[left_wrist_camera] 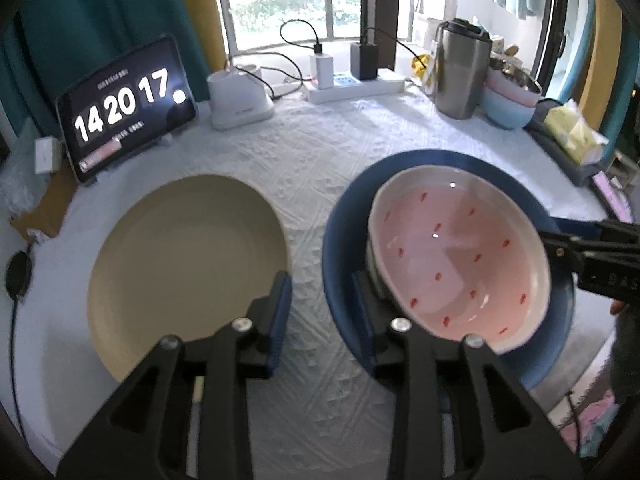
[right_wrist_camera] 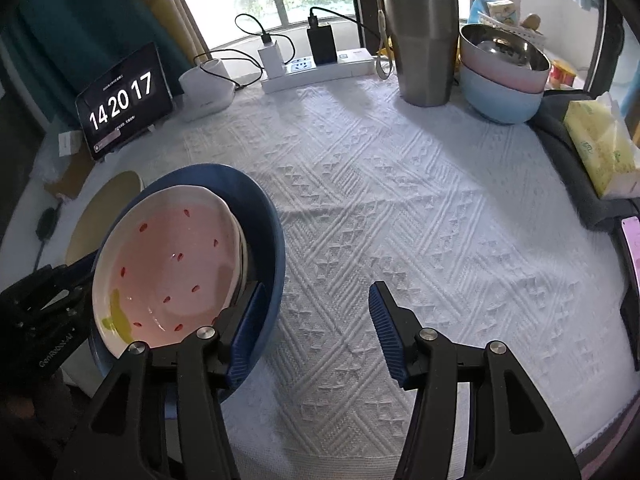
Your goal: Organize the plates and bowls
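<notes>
A pink bowl with red specks (left_wrist_camera: 460,256) sits tilted inside a blue plate (left_wrist_camera: 348,216). A beige plate (left_wrist_camera: 188,264) lies flat to the left on the white cloth. My left gripper (left_wrist_camera: 322,300) is open, one finger over the beige plate's rim, the other at the blue plate's near edge. In the right wrist view the pink bowl (right_wrist_camera: 172,264) and blue plate (right_wrist_camera: 264,216) are at the left, the beige plate (right_wrist_camera: 104,212) behind them. My right gripper (right_wrist_camera: 316,316) is open, its left finger touching the blue plate's rim. The other gripper's black body (right_wrist_camera: 40,320) shows far left.
At the back stand a tablet clock (left_wrist_camera: 124,108), a white holder (left_wrist_camera: 236,96), a power strip with chargers (left_wrist_camera: 356,80), a steel tumbler (right_wrist_camera: 424,40) and stacked blue, pink and steel bowls (right_wrist_camera: 504,80). A tissue box (right_wrist_camera: 600,152) and a phone (right_wrist_camera: 632,248) lie at right.
</notes>
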Tool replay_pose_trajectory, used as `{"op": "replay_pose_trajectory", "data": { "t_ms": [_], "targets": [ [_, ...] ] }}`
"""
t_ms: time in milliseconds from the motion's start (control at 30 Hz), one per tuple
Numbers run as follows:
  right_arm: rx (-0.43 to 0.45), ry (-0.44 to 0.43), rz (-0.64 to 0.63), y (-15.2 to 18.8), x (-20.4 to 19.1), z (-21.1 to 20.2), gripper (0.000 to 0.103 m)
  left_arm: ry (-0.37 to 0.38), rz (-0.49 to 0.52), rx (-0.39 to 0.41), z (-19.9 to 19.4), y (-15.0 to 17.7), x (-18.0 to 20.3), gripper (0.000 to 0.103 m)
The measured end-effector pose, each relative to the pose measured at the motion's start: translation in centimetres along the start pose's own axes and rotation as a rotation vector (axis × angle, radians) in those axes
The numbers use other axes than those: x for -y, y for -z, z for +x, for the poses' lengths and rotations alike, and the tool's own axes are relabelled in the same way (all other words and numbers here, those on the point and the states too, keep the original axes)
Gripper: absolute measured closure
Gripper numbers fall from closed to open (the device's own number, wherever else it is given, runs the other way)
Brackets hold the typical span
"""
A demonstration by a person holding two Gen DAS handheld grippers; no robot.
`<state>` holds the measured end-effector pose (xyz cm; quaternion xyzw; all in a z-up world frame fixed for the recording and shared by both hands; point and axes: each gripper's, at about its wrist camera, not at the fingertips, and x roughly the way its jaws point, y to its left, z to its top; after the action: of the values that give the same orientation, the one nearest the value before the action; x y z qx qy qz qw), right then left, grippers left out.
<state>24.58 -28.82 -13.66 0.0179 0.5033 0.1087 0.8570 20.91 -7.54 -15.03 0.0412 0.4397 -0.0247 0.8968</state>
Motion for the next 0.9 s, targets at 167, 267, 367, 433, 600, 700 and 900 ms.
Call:
{"op": "replay_pose_trajectory", "data": {
  "t_ms": [167, 267, 367, 433, 600, 700, 900],
  "targets": [
    [0.037, 0.035, 0.013, 0.3, -0.3, -0.2, 0.045, -0.017, -0.007, 0.012, 0.1, 0.0, -0.1, 0.068],
    [0.059, 0.039, 0.044, 0.5, 0.0, -0.1, 0.044, -0.023, 0.002, 0.024, 0.1, 0.1, 0.0, 0.068],
    [0.082, 0.042, 0.073, 0.7, 0.2, -0.1, 0.044, -0.031, 0.021, 0.05, -0.1, 0.3, 0.2, 0.068],
    [0.102, 0.056, 0.088, 0.9, 0.1, -0.1, 0.044, -0.027, 0.022, 0.063, -0.1, 0.4, 0.2, 0.068],
    [0.121, 0.091, 0.103, 1.1, -0.2, 0.3, 0.044, -0.008, 0.021, 0.093, -0.2, 0.6, -0.1, 0.068],
    [0.129, 0.092, 0.108, 1.2, -0.2, 0.4, 0.044, 0.008, 0.02, 0.118, -0.2, 0.7, -0.3, 0.068],
    [0.145, 0.038, 0.158, 1.6, 0.6, 0.4, 0.044, 0.003, 0.0, 0.193, -0.4, 1.4, -0.3, 0.071]
  ]
}}
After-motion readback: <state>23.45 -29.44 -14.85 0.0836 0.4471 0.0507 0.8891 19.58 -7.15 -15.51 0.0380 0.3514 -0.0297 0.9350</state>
